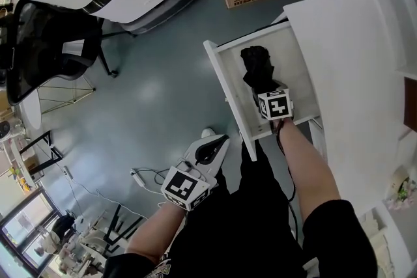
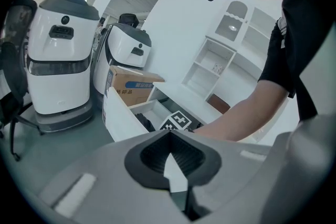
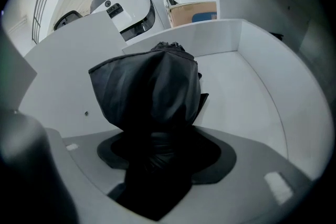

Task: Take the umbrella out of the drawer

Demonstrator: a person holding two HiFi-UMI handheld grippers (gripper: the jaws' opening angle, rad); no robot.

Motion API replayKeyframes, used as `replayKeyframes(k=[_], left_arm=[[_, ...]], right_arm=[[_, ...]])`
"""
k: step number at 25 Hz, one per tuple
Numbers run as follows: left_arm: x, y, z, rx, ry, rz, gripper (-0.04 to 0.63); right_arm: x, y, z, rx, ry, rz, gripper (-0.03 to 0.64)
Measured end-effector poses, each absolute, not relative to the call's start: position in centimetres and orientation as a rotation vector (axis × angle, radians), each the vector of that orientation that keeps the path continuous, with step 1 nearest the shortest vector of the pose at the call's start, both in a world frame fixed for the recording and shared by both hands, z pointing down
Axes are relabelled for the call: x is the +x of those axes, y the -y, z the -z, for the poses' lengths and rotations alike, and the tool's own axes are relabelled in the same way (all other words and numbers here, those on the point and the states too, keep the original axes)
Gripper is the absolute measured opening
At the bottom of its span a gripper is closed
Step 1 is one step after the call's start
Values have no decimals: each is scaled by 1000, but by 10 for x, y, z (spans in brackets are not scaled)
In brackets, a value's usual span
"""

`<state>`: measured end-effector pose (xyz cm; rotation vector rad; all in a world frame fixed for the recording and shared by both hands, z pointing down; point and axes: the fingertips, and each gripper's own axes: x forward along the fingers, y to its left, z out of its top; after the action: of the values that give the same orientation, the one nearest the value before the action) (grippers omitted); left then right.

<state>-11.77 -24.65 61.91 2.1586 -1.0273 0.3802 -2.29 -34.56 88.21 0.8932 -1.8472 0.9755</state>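
Two grippers: right gripper [image 3: 157, 168] pinches umbrella [image 3: 149, 89] between fingers inside drawer [image 3: 252, 97] — set for lift-out; left gripper [image 2: 173, 176] pressed together, empty, spare.

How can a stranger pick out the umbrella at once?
Find the white cabinet, then its open drawer. Inside is the umbrella, a folded black bundle. It is the only dark thing in the white drawer, held by the right gripper.
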Motion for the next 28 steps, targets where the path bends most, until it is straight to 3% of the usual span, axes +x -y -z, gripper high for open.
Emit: replayKeyframes(k=[28], left_arm=[[-151, 218, -596, 2190, 1043, -365, 0]], right_arm=[[-18, 352, -845, 994, 1887, -938, 287]])
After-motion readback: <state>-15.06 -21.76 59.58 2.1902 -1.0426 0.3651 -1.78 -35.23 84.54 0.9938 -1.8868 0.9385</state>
